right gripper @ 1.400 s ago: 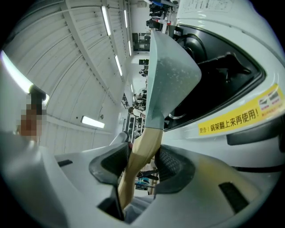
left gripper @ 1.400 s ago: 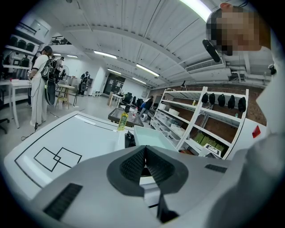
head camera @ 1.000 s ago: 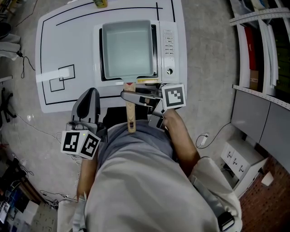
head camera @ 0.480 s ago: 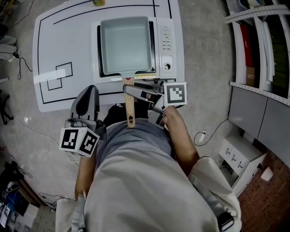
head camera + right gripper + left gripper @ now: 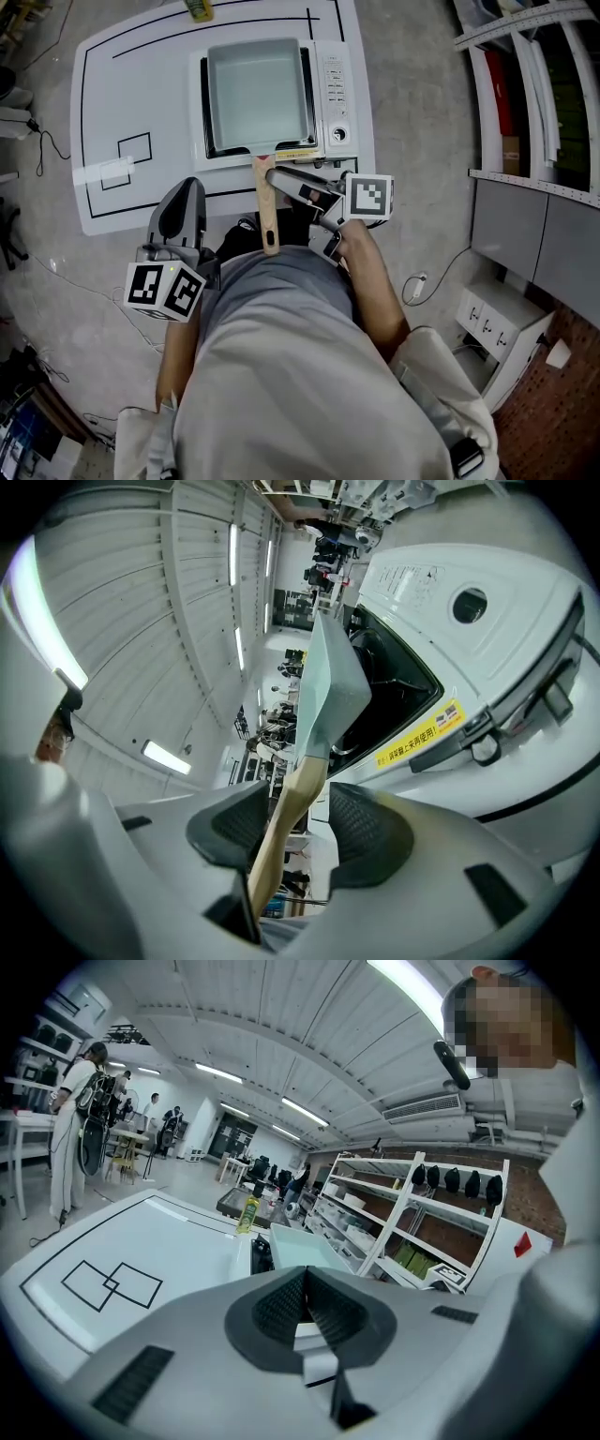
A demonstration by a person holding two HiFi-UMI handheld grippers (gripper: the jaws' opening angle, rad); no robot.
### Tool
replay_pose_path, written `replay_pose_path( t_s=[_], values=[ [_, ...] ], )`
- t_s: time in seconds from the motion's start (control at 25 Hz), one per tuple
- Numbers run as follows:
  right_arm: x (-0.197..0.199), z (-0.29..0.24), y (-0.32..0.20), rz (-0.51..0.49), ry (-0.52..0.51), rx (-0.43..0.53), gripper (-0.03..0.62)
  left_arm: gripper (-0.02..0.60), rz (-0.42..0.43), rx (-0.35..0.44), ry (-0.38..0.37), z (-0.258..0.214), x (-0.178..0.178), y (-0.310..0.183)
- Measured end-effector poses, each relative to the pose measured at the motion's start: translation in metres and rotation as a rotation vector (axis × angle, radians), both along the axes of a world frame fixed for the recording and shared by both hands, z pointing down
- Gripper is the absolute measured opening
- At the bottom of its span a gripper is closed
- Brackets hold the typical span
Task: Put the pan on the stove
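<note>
Fingers [image 5: 370, 832] of the right gripper [image 5: 296, 810] stand spread around the pan's handle; the left gripper [image 5: 305, 1283] has its fingers pressed together.
On the white table [image 5: 122, 84], the white stove [image 5: 336, 103] carries the square, pale grey-green pan [image 5: 258, 94] on its black top, and the pan's wooden handle [image 5: 267, 211] points to 6 o'clock.

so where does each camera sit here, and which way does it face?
Head view: on the person's head, looking steeply down at the pan on the stove; torso, left gripper and right gripper show.
Left gripper view: on the left gripper, near the table edge, facing across it toward the stove; its fingers meet, empty.
Right gripper view: on the right gripper, rolled sideways, facing the stove front; the pan's handle lies between spread fingers.
Shared: all three show pan and stove.
</note>
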State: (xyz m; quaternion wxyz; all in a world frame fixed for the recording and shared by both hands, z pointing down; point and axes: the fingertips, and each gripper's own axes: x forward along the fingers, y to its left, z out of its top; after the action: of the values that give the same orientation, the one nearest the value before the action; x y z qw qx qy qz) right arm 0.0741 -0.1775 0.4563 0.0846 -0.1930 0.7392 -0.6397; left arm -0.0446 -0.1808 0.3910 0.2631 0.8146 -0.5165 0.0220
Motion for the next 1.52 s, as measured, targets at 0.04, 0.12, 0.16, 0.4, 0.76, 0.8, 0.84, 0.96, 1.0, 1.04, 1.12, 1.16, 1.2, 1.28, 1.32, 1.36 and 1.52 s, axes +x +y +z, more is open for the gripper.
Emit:
replay_pose_path(
  t_s=[0.04,0.12,0.16,0.4,0.76,0.8,0.84,0.96,1.0,1.04,1.12,1.16,1.2,1.28,1.32,1.36,1.52],
  values=[
    [0.002,-0.001,0.001,0.003,0.008,0.008,0.201,0.008,0.002,0.002,-0.001,-0.001,0.000,0.002],
    [0.006,-0.004,0.003,0.012,0.017,0.020,0.201,0.008,0.006,0.007,0.000,-0.004,0.001,0.004],
    [0.008,-0.005,0.004,0.019,0.019,0.023,0.201,0.008,0.007,0.009,0.000,-0.006,0.002,0.006],
    [0.023,-0.009,0.009,0.069,0.051,0.037,0.199,0.008,0.023,0.031,0.004,-0.008,0.004,0.016],
    [0.035,-0.029,0.019,0.126,0.057,0.085,0.193,0.008,0.047,0.061,0.007,-0.017,0.005,0.031],
    [0.036,-0.031,0.021,0.134,0.057,0.088,0.192,0.008,0.048,0.063,0.007,-0.018,0.004,0.033],
    [0.036,-0.032,0.022,0.141,0.059,0.092,0.190,0.008,0.050,0.063,0.006,-0.019,0.004,0.034],
    [0.037,-0.036,0.027,0.157,0.084,0.113,0.186,0.008,0.051,0.063,0.006,-0.023,0.003,0.039],
    [0.036,-0.037,0.029,0.163,0.101,0.121,0.181,0.008,0.052,0.065,0.007,-0.024,0.002,0.041],
    [0.036,-0.037,0.030,0.170,0.121,0.129,0.176,0.008,0.054,0.067,0.009,-0.025,0.001,0.042],
    [0.037,-0.038,0.035,0.188,0.158,0.142,0.164,0.008,0.060,0.078,0.014,-0.028,0.000,0.045],
    [0.037,-0.039,0.037,0.196,0.172,0.146,0.159,0.008,0.063,0.083,0.014,-0.029,-0.001,0.047],
    [0.037,-0.039,0.039,0.205,0.182,0.149,0.156,0.008,0.066,0.085,0.013,-0.030,-0.001,0.049],
    [0.038,-0.043,0.043,0.229,0.189,0.149,0.152,0.008,0.070,0.077,0.008,-0.032,-0.003,0.052],
    [0.038,-0.047,0.045,0.242,0.188,0.152,0.150,0.008,0.072,0.072,0.008,-0.033,-0.003,0.054],
    [0.038,-0.051,0.046,0.253,0.195,0.160,0.150,0.008,0.075,0.069,0.009,-0.033,-0.004,0.055],
    [0.036,-0.061,0.052,0.273,0.276,0.215,0.144,0.008,0.091,0.074,0.036,-0.038,-0.006,0.061]
  ],
)
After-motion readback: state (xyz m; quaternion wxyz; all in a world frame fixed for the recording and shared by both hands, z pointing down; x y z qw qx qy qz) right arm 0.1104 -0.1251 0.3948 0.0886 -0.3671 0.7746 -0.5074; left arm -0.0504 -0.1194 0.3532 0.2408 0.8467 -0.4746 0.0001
